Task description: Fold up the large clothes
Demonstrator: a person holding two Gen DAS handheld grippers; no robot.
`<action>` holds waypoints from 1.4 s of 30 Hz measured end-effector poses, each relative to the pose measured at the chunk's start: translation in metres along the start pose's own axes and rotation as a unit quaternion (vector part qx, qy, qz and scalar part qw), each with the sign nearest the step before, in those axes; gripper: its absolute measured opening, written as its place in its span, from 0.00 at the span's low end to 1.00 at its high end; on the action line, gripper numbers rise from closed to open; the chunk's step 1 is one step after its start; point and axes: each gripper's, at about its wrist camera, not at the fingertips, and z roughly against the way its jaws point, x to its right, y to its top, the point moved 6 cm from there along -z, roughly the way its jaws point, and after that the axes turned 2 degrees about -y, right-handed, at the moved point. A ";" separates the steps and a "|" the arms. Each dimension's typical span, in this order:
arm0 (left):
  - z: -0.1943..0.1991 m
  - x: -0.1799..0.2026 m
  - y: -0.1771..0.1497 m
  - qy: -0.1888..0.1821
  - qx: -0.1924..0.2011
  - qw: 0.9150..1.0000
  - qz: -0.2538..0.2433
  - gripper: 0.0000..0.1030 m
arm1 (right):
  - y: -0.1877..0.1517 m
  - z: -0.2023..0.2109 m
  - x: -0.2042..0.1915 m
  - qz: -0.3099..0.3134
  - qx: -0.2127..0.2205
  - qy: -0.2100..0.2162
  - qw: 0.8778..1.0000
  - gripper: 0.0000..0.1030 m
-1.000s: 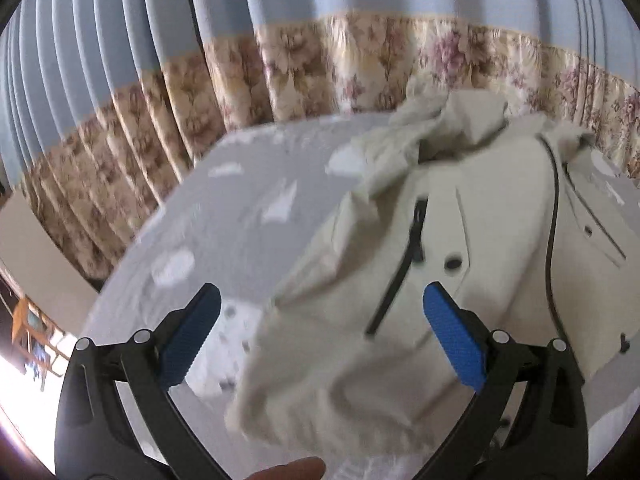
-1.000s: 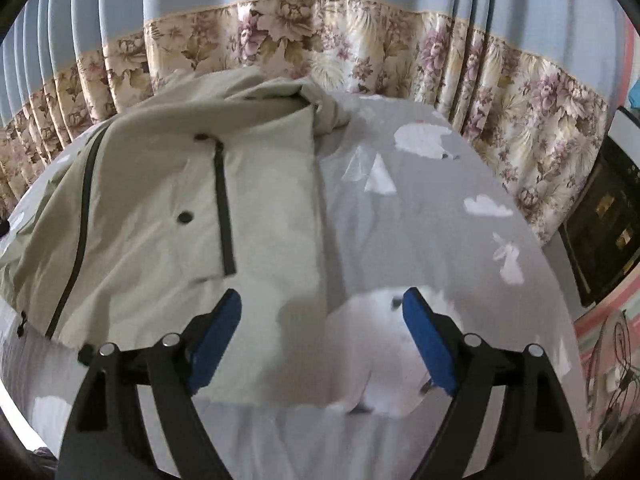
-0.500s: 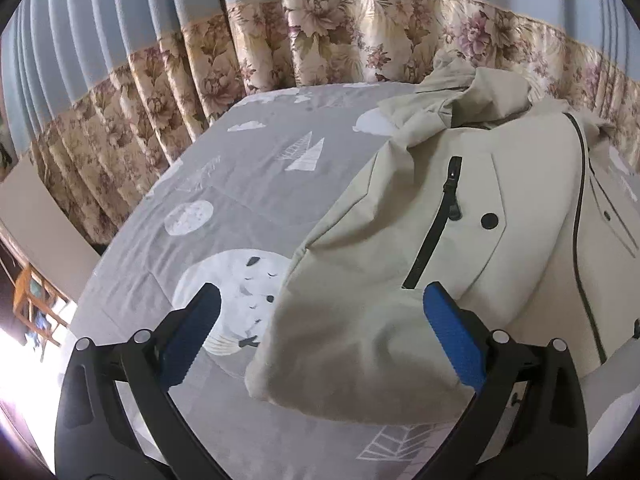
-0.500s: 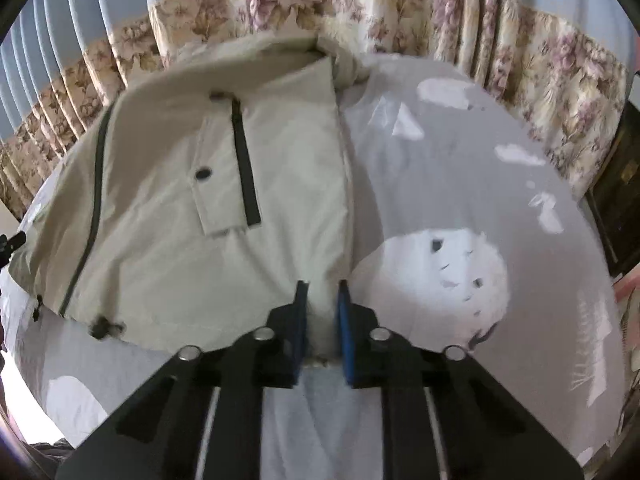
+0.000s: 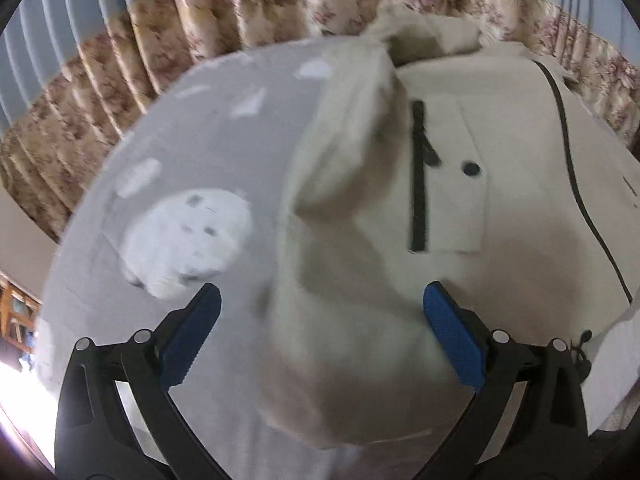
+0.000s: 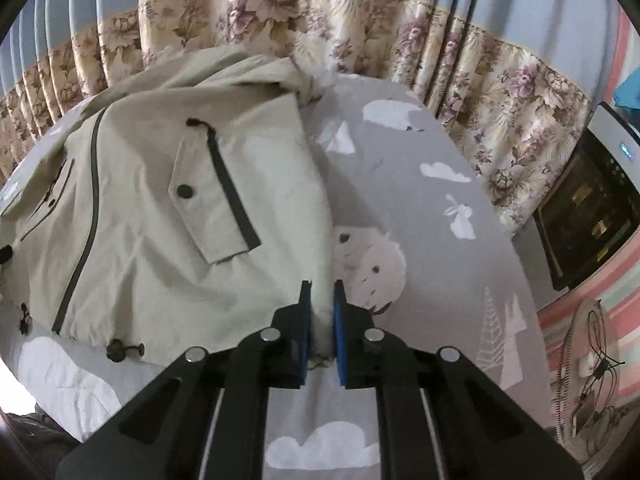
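A large beige jacket (image 5: 472, 208) with black zippers and snap buttons lies spread on a grey patterned bedsheet (image 5: 192, 168). My left gripper (image 5: 320, 312) is open, its blue pads either side of the jacket's lower left corner, which lies bunched between them. In the right wrist view the jacket (image 6: 160, 208) fills the left half. My right gripper (image 6: 320, 304) is shut on the jacket's right bottom edge, with beige fabric pinched between the pads.
Blue curtains with a floral band (image 6: 400, 40) hang behind the bed. A dark appliance (image 6: 588, 208) and a fan (image 6: 592, 364) stand at the right of the bed. The sheet's right part (image 6: 420, 200) shows cloud and rabbit prints.
My left gripper has moved in lower over the jacket's left corner, staying open. My right gripper stays shut on the hem edge and has shifted with it.
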 end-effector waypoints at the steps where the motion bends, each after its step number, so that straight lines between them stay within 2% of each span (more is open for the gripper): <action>1: -0.003 0.002 -0.002 -0.002 0.001 1.000 0.003 0.96 | -0.002 -0.001 -0.002 0.001 -0.004 0.004 1.000 0.10; 2: -0.003 0.002 -0.001 -0.011 0.010 1.000 0.010 0.92 | -0.003 -0.001 -0.004 0.003 -0.006 0.004 1.000 0.10; 3: -0.003 0.003 -0.001 -0.025 0.012 0.999 0.015 0.76 | -0.003 0.001 -0.004 0.004 -0.004 0.003 1.000 0.10; 4: -0.002 0.002 0.001 -0.043 0.011 0.999 0.025 0.55 | -0.004 0.004 -0.004 0.005 -0.003 0.001 1.000 0.10; 5: 0.001 -0.001 0.003 -0.028 0.013 0.999 0.026 0.43 | -0.005 0.009 0.000 0.001 0.000 -0.004 1.000 0.10; 6: 0.003 -0.005 0.003 -0.012 0.015 1.000 0.020 0.24 | -0.006 0.013 0.005 -0.004 0.001 -0.007 1.000 0.10; 8: 0.008 -0.020 0.002 0.000 0.019 0.999 0.033 0.21 | -0.011 0.020 0.013 -0.019 -0.003 0.000 1.000 0.10; 9: 0.010 -0.029 0.001 -0.002 0.016 0.999 0.045 0.21 | -0.013 0.020 0.015 -0.022 -0.006 0.003 1.000 0.10; 11: 0.012 -0.037 -0.003 0.004 0.012 0.999 0.049 0.28 | -0.026 0.016 0.010 -0.016 -0.026 0.005 1.000 0.12; 12: 0.016 -0.040 -0.002 0.016 0.018 0.998 0.053 0.41 | -0.030 0.015 0.006 -0.001 -0.033 0.003 0.999 0.13; 13: 0.020 -0.042 0.001 0.027 0.026 0.998 0.056 0.65 | -0.032 0.015 0.003 0.009 -0.036 -0.004 0.999 0.25; 14: 0.027 -0.044 0.007 0.034 0.043 0.997 0.061 0.77 | -0.031 0.017 0.005 0.017 -0.032 -0.025 0.999 0.52; 15: 0.034 -0.046 0.017 0.038 0.061 0.995 0.066 0.95 | -0.028 0.020 0.008 0.014 -0.023 -0.033 0.999 0.66; 16: 0.041 -0.046 0.026 0.038 0.076 0.994 0.067 0.97 | -0.020 0.028 0.013 0.002 0.000 -0.038 0.999 0.76; 18: 0.052 -0.037 0.055 0.035 0.109 0.992 0.049 0.97 | -0.003 0.040 0.022 -0.024 0.024 -0.030 0.999 0.76; 21: 0.058 -0.006 0.119 0.011 0.153 0.988 -0.001 0.97 | 0.032 0.051 0.030 -0.049 0.066 -0.005 0.997 0.79; 24: 0.045 0.031 0.175 -0.019 0.167 0.985 -0.039 0.97 | 0.076 0.046 0.024 -0.049 0.094 0.011 0.994 0.81; 26: 0.027 0.063 0.219 -0.017 0.178 0.981 -0.077 0.97 | 0.111 0.037 0.013 -0.043 0.112 0.035 0.992 0.82; 28: 0.005 0.090 0.253 -0.018 0.176 0.979 -0.099 0.97 | 0.152 0.022 -0.003 -0.041 0.127 0.058 0.989 0.83; 31: -0.043 0.124 0.294 -0.029 0.144 0.983 -0.109 0.97 | 0.208 -0.009 -0.033 -0.034 0.131 0.085 0.987 0.83; 33: -0.083 0.144 0.314 -0.009 0.112 0.985 -0.128 0.97 | 0.237 -0.030 -0.054 -0.023 0.129 0.096 0.987 0.83; 36: -0.135 0.161 0.329 0.014 0.076 0.985 -0.155 0.97 | 0.257 -0.053 -0.085 -0.002 0.118 0.110 0.987 0.83; 37: -0.148 0.163 0.330 0.006 0.062 0.986 -0.155 0.97 | 0.262 -0.060 -0.094 0.004 0.116 0.117 0.986 0.83; 38: -0.162 0.164 0.330 -0.008 0.045 0.988 -0.149 0.92 | 0.265 -0.069 -0.104 0.009 0.111 0.121 0.986 0.83; 40: -0.177 0.157 0.328 -0.027 0.017 0.991 -0.131 0.13 | 0.267 -0.081 -0.116 0.013 0.101 0.127 0.987 0.83; 41: -0.180 0.152 0.327 -0.043 0.009 0.992 -0.116 0.10 | 0.267 -0.087 -0.122 0.014 0.096 0.130 0.987 0.83; 42: -0.177 0.143 0.329 -0.048 0.022 0.994 -0.100 0.05 | 0.267 -0.090 -0.124 0.016 0.093 0.130 0.987 0.83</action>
